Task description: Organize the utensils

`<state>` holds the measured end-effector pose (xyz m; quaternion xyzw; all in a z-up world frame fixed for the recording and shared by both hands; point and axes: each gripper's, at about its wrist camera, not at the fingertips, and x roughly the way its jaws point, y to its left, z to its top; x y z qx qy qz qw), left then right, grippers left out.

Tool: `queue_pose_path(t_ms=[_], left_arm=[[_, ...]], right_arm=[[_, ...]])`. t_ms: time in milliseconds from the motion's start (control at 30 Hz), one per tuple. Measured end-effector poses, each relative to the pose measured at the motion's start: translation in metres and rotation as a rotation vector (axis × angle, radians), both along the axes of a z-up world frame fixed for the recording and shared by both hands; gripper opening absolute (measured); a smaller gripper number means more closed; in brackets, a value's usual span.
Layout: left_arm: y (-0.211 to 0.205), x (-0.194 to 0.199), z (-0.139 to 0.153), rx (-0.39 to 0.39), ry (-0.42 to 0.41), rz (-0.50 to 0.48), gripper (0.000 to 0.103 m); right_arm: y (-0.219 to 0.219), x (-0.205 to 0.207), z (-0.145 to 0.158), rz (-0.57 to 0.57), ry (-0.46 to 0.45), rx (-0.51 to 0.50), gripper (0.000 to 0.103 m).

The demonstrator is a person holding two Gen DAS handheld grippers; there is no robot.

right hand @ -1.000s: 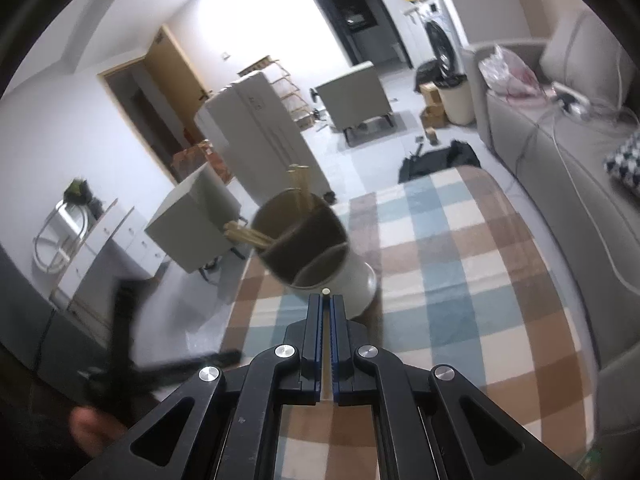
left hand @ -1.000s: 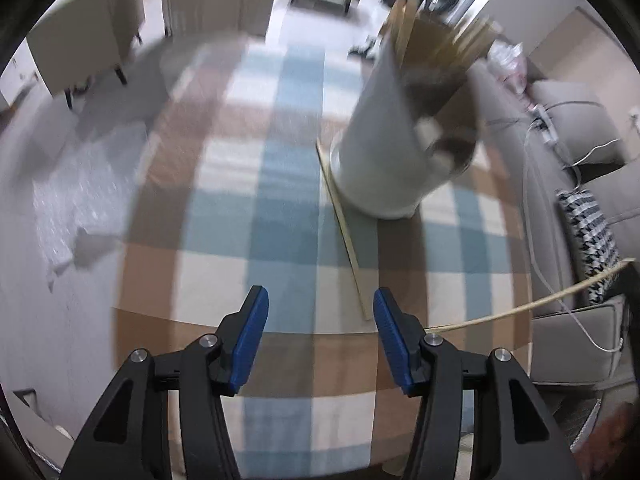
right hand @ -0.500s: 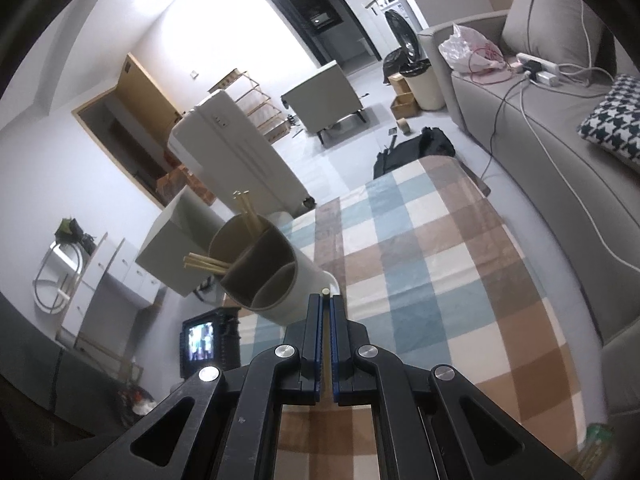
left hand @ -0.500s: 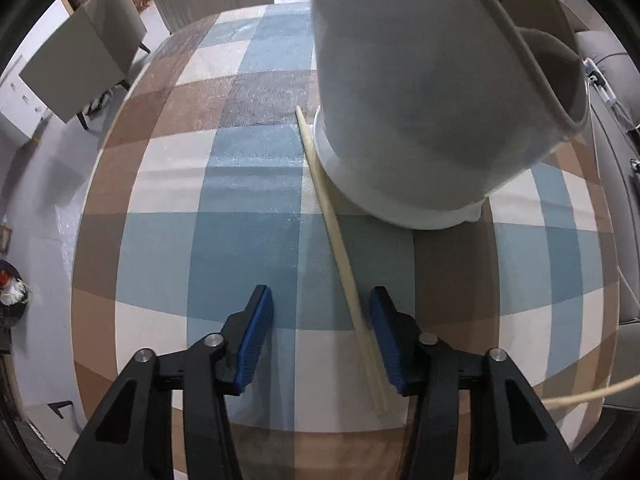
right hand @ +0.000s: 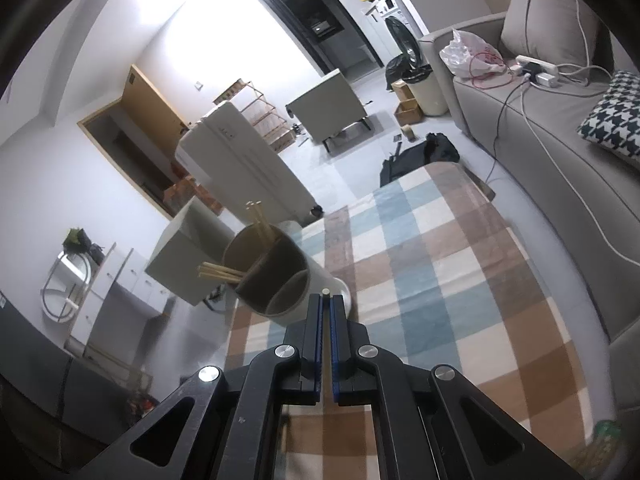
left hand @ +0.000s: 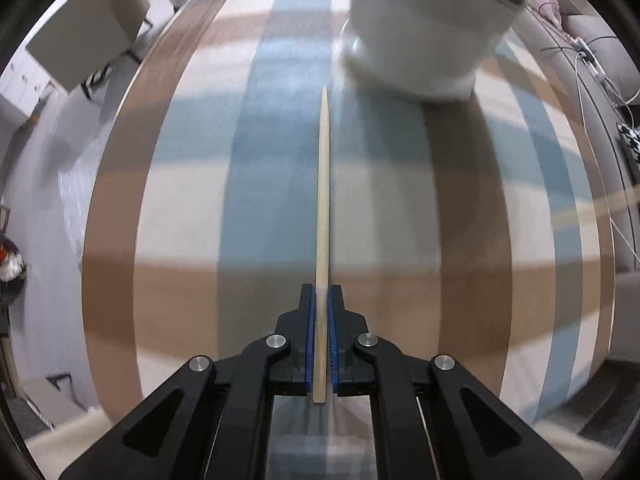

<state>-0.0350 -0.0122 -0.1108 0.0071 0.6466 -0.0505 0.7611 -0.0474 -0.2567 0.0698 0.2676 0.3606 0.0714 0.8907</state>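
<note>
Half a second earlier the jaws of the left tool (left hand: 321, 308) are seen apart with a chopstick (left hand: 323, 216) lying loose between them on the checked tabletop (left hand: 168, 184); now they have just been closing and are clamped on the thick end of that chopstick, which runs straight out ahead of the blue pads. The pick-up step is therefore judged done, and what remains for this piece is to carry it to the holder (left hand: 428, 20). The chopstick is seen as a pale, slender wooden stick, squared at the gripped end and tapering to a fine tip that points toward the white holder's base, close to it. The right tool (right hand: 326, 308) is likewise closed on a second pale stick, of which only the end is visible between its pads. In the right wrist view the holder (right hand: 280, 280) is shown as a divided cylinder with several chopsticks (right hand: 224, 274) already stood in its compartments.
</note>
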Motion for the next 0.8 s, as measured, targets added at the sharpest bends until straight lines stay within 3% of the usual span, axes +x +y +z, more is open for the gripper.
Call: queue_pose_path(t_ms=[167, 200, 267, 300, 333, 567, 600, 633, 700, 800], left_arm=[[0.011, -0.017, 0.001, -0.025, 0.071, -0.027, 0.003], [0.011, -0.014, 0.001, 0.000, 0.083, -0.026, 0.007], [0.014, -0.007, 0.003, 0.001, 0.070, -0.008, 0.027], [0.014, -0.003, 0.004, 0.007, 0.058, -0.004, 0.044], [0.013, 0.003, 0.006, 0.020, 0.035, -0.002, 0.049], [-0.006, 0.048, -0.003, 0.138, -0.013, -0.068, 0.049], [-0.012, 0.055, -0.003, 0.139, -0.024, -0.076, 0.040], [-0.014, 0.057, -0.002, 0.120, -0.019, -0.087, 0.020], [-0.018, 0.063, -0.001, 0.054, 0.021, -0.122, 0.002], [-0.017, 0.067, -0.001, 0.025, 0.024, -0.125, 0.002]], right_arm=[[0.008, -0.003, 0.005, 0.013, -0.019, -0.001, 0.003], [0.009, -0.004, 0.004, 0.015, -0.020, 0.001, 0.003], [0.010, -0.004, 0.004, 0.018, -0.019, 0.001, 0.003], [0.010, -0.004, 0.004, 0.017, -0.020, 0.001, 0.003], [0.010, -0.004, 0.004, 0.016, -0.020, -0.001, 0.003], [0.009, -0.001, 0.002, 0.018, -0.010, 0.000, 0.003], [0.009, 0.000, 0.002, 0.020, -0.011, -0.001, 0.003], [0.009, 0.000, 0.002, 0.021, -0.010, -0.001, 0.003], [0.009, 0.001, 0.003, 0.022, -0.012, 0.001, 0.003], [0.009, 0.003, 0.002, 0.027, -0.008, 0.004, 0.003]])
